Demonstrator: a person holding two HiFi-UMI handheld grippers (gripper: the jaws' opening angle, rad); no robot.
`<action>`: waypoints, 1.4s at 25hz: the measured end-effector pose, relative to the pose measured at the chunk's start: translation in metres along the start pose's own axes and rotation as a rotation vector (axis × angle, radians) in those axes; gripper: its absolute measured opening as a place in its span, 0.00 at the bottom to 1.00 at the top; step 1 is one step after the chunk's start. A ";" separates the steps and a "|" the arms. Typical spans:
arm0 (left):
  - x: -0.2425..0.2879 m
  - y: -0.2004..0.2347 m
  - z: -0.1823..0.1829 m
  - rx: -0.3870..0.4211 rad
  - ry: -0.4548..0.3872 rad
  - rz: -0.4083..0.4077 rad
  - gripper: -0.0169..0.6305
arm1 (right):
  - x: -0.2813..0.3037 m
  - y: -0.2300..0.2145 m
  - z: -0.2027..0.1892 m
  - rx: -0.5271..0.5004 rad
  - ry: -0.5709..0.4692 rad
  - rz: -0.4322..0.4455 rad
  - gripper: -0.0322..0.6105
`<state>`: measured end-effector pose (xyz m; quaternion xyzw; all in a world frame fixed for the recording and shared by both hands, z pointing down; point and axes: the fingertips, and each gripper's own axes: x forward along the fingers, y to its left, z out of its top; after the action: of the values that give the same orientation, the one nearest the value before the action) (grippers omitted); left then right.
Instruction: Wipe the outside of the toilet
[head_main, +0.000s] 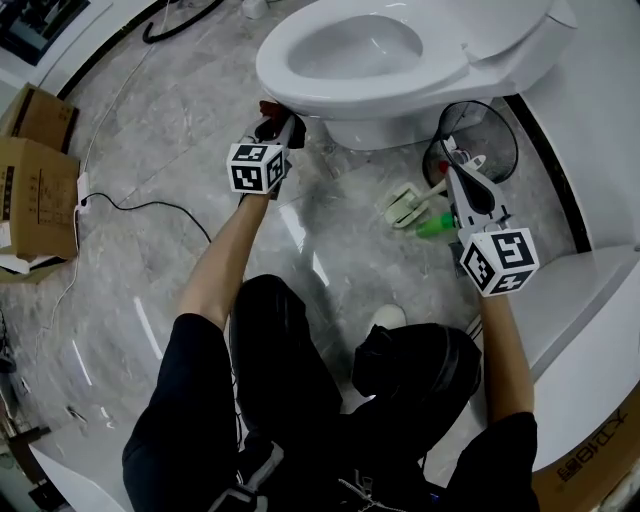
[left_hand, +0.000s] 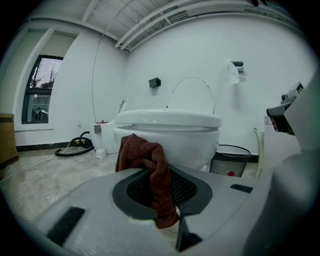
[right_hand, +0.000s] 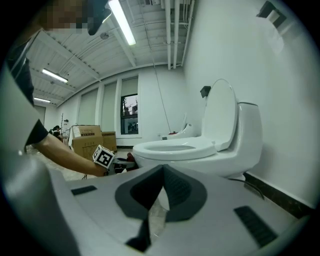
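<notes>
White ceramic toilet (head_main: 362, 58), lid up, on grey marble floor (head_main: 160, 120). Left tool (head_main: 278, 125) clamped on dark-red terry cloth (left_hand: 150, 167) just under bowl front; contact w/ bowl unclear. Right tool (head_main: 462, 182): jaws together, empty, by 1 black wire bin (head_main: 485, 135) beside base. 2 cardboard boxes (head_main: 40, 165) far left, cut off.

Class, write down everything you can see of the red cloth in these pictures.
The cloth is dark red with a nubby, towel-like weave. It is bunched up and clamped between the jaws of the left gripper. A crumpled wad stands above the jaws and a short tail hangs below. It is held low at the front of the toilet bowl, under the rim. Whether it touches the bowl cannot be told.
</notes>
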<state>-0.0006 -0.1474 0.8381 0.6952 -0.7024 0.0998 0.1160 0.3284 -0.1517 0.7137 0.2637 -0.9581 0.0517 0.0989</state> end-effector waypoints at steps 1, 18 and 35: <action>0.002 -0.008 -0.003 0.004 0.004 -0.012 0.12 | -0.001 -0.001 -0.001 0.004 -0.001 -0.004 0.05; 0.026 -0.114 0.004 0.054 -0.023 -0.189 0.12 | -0.016 -0.033 -0.009 0.044 -0.010 -0.073 0.05; 0.086 -0.218 0.027 0.041 -0.047 -0.339 0.12 | -0.038 -0.083 -0.010 0.147 -0.064 -0.199 0.05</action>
<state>0.2161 -0.2407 0.8335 0.8079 -0.5755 0.0768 0.1006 0.4048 -0.2020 0.7191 0.3657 -0.9235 0.1034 0.0532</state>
